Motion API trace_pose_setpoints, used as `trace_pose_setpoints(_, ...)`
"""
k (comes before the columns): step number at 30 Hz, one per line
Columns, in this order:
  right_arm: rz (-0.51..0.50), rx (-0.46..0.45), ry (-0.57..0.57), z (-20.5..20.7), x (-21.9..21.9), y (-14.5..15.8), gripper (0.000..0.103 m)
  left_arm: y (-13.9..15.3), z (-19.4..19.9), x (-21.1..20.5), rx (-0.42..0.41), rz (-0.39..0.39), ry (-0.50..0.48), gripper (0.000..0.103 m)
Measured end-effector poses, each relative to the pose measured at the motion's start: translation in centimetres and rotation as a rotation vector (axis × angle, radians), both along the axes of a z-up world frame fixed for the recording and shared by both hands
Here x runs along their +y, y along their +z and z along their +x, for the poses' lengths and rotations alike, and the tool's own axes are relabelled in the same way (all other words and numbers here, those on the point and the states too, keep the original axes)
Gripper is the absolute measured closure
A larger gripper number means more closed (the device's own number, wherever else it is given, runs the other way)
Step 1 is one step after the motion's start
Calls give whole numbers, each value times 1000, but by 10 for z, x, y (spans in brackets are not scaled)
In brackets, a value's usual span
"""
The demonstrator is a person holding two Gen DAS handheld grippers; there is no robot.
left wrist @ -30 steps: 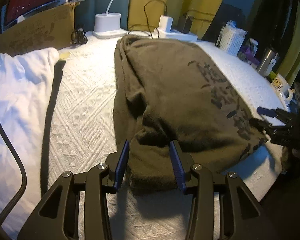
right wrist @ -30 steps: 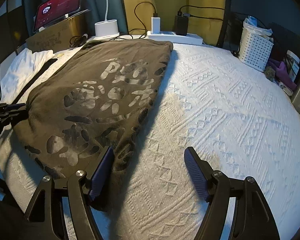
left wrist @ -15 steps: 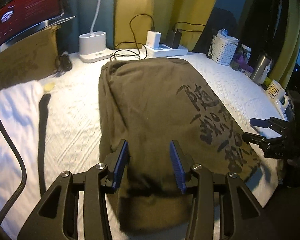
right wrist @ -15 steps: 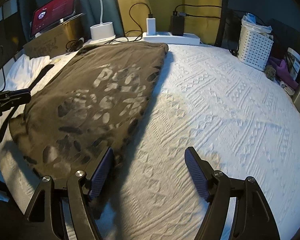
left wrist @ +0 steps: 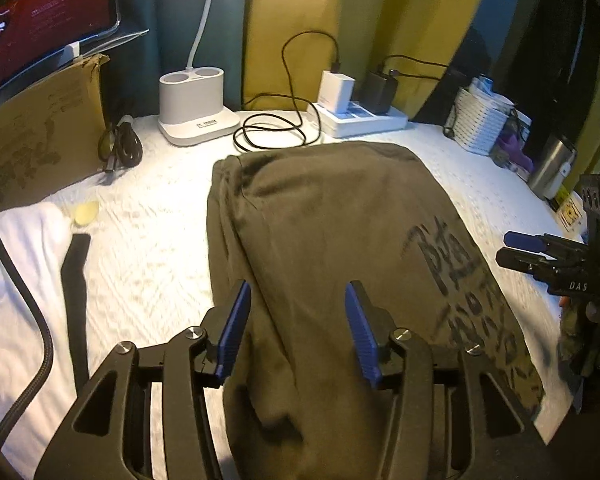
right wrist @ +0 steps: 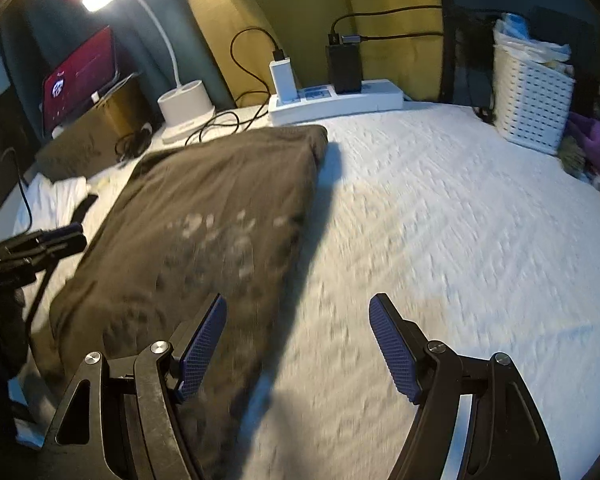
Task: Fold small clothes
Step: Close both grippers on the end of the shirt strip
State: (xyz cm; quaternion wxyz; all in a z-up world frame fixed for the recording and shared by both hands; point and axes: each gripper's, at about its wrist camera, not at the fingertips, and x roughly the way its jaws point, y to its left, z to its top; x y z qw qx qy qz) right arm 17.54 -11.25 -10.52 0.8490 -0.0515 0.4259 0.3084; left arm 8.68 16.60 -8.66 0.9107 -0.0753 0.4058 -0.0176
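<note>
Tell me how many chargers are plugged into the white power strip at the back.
2. A white charger sits toward the strip's left end, and a black charger stands just right of it on the power strip, each with a black cable. None seem hidden.

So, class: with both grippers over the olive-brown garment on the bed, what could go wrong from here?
1. The left gripper is opening over a raised fold of the olive-brown garment; the fold may slump or unroll.
2. The right gripper is open at the garment's edge and could drag it.
3. The black cable beside the far end could snag.
</note>
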Motion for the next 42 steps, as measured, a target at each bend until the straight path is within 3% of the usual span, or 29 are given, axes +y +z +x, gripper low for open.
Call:
trace_pose_setpoints(14,92,141,59,85,59,-12,28,-10,53,27,5,-9,28,54)
trace_pose_setpoints(17,106,143,66,95,68,-11,28,-14,64,36,13,-18,42,44)
trace_pose_setpoints(24,105,119,105,106,87,-13,28,-27,88,50,66,-76,42,42)
trace_pose_setpoints(26,96,108,120,108,93,-14,34,-28,94,50,60,-81,27,37)
trace_pose_setpoints(32,95,88,131,114,100,-16,34,-32,108,39,71,-42,-20,18)
trace_pose_setpoints(38,80,44,137,109,102,-17,34,-35,113,19,54,6,-73,18)
trace_pose_setpoints(42,90,41,142,112,103,-18,34,-37,115,10,47,46,-99,27)
